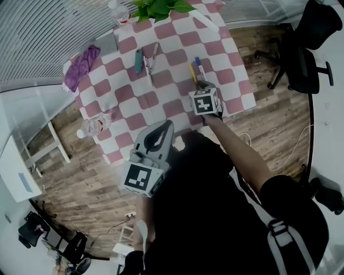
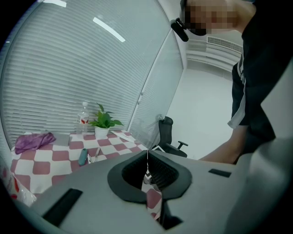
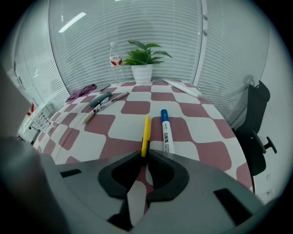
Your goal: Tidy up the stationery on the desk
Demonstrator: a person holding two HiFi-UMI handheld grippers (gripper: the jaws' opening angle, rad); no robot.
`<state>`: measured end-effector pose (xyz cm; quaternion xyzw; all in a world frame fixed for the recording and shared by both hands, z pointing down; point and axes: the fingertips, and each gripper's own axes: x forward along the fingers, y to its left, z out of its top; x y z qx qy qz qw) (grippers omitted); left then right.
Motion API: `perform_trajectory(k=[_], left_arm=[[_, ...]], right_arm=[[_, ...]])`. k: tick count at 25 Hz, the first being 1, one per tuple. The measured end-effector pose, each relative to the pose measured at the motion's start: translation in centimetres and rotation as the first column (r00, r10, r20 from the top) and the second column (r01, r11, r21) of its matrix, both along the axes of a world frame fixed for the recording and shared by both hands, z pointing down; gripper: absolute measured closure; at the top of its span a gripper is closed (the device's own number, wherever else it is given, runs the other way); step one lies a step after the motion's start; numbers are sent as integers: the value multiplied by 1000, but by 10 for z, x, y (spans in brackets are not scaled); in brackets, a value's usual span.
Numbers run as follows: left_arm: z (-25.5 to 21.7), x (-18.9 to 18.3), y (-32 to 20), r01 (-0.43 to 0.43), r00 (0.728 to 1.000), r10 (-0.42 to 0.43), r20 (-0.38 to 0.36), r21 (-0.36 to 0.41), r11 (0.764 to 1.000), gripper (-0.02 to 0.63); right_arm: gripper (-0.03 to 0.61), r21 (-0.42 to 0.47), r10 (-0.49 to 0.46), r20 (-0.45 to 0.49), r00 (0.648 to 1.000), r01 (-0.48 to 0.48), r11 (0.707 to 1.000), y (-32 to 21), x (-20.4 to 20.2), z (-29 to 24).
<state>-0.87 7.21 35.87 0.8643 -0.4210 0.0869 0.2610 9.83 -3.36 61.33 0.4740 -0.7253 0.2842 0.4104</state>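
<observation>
On the red-and-white checked tablecloth (image 1: pixel 177 105) lie a yellow pen (image 3: pixel 146 130) and a blue-capped marker (image 3: pixel 165 132), side by side. My right gripper (image 3: pixel 145 155) points steeply down at the pen's near end, and its jaws are closed on that dark end. The head view shows the same pen (image 1: pixel 192 73) and marker (image 1: pixel 199 67) just beyond that gripper (image 1: pixel 203 85). Farther left lie a teal pen (image 1: pixel 138 60) and two more pens (image 1: pixel 152 59). My left gripper (image 1: pixel 165 125) hovers at the table's near edge, shut and empty (image 2: pixel 147 153).
A purple cloth (image 1: pixel 81 67) and a grey flat case (image 1: pixel 107 44) sit at the far left corner. A potted plant (image 1: pixel 161 8) and a water bottle (image 1: pixel 118 11) stand at the back. A clear container (image 1: pixel 97 124) sits on the left edge. An office chair (image 1: pixel 301 59) is at right.
</observation>
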Motion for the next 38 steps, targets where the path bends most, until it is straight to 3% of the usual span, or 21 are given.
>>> perform_trajectory(k=[6,11,15,19,25,38], left_arm=[[6,2,8,14,999,-13,49,-20,1000,580],[1,8,10,32,999,-32,13,3,999,580],[5,5,13,37,997,-36,69,-20,999,580],[-3,10,14,49,999,-49,16,13,999,580],[-5,9,15,58,998,-58,12,24,998,580],[-5,-37,18,117,993,-117,13,9,993,580]], right_arm=[[513,-4,19,23,1000,-19,1000,1,4,0],[512,0,30,25,999,-30,1000,3,7,0],[495,4,-1,11,1000,1,1000,4,7,-1],[486,23,-26,-1,1000,26,999,6,6,-7],[486,51,-31,24,999,30,998,4,-1,-22],[479,86,-17,142,990,5,996,-22,-84,-34]])
